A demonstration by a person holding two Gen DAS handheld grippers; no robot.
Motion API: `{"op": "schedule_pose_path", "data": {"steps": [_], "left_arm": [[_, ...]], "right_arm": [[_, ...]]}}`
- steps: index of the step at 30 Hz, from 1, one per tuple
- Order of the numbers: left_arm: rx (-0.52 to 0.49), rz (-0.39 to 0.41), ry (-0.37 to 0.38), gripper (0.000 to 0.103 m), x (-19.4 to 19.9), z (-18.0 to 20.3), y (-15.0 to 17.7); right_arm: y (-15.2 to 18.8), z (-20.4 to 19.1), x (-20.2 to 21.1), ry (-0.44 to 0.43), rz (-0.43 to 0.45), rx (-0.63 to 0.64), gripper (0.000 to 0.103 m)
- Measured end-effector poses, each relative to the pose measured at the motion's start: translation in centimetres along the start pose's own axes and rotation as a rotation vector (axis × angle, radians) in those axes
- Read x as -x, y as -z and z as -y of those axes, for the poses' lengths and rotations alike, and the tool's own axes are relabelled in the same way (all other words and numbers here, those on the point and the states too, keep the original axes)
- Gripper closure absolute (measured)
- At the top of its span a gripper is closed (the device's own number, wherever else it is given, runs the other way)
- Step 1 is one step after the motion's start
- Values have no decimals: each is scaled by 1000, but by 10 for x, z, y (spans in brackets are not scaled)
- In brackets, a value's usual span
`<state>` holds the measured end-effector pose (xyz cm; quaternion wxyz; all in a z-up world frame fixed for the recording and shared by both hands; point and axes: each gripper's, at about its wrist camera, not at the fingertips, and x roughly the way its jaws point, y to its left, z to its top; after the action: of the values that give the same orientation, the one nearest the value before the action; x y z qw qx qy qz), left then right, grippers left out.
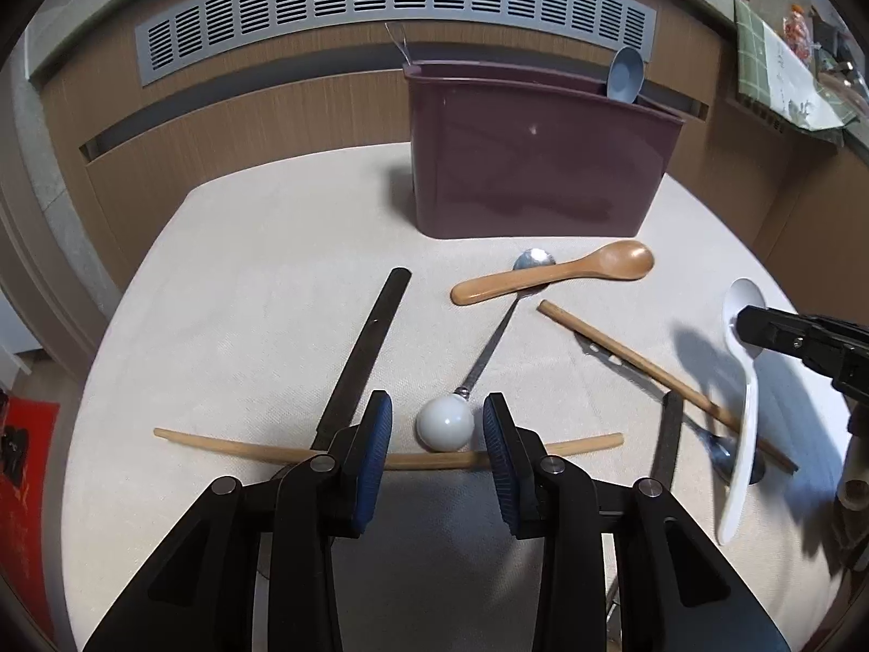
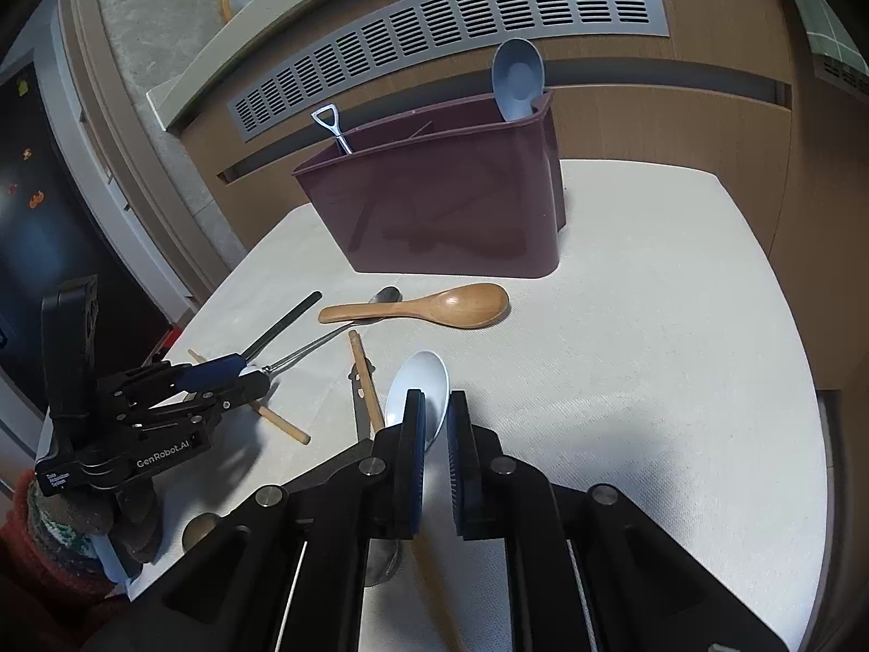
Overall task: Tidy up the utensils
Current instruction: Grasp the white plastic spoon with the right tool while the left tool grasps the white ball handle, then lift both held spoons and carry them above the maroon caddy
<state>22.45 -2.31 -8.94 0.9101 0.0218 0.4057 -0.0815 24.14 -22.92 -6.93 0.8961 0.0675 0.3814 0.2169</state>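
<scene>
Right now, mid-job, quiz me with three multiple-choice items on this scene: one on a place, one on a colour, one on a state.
1. Where does the wooden spoon lie?
A. inside the holder
B. on the table in front of the holder
C. in the left hand-held gripper

2. What colour is the utensil holder?
A. dark maroon
B. white
C. green

3. What is the right hand-held gripper doing?
A. open, holding nothing
B. shut on a chopstick
C. shut on the white spoon

Answers:
1 B: it rests on the cloth, across the ball-handled metal spoon.
2 A: its walls show maroon in both views.
3 C: its pads pinch the spoon, lifted off the table in the left view.
</scene>
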Motion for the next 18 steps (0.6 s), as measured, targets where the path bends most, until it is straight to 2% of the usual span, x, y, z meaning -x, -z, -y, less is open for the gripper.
{"op": "schedule_pose_path", "data": {"steps": [2,6,8,12,15,18], "left_arm": [[4,-20,7,80,-5,0,-2],[18,-9,25,81,-3,-3,-4],[23,38,24,81,11,-4,-8],[-3,182,0,81,57,0,-24],[-21,238,-18,81,81,2,-36],[-17,254,-35,81,92,0,-46]], "right_arm": [[1,1,0,1,1,-5,94],[0,-2,4,-2,11,2,94],[-2,-6,10,2,26,19,95],[-9,-14,30,19,90,61,96],[-15,-21,46,25,134,82,96],[-18,-28,59,55,168,113,96]]}}
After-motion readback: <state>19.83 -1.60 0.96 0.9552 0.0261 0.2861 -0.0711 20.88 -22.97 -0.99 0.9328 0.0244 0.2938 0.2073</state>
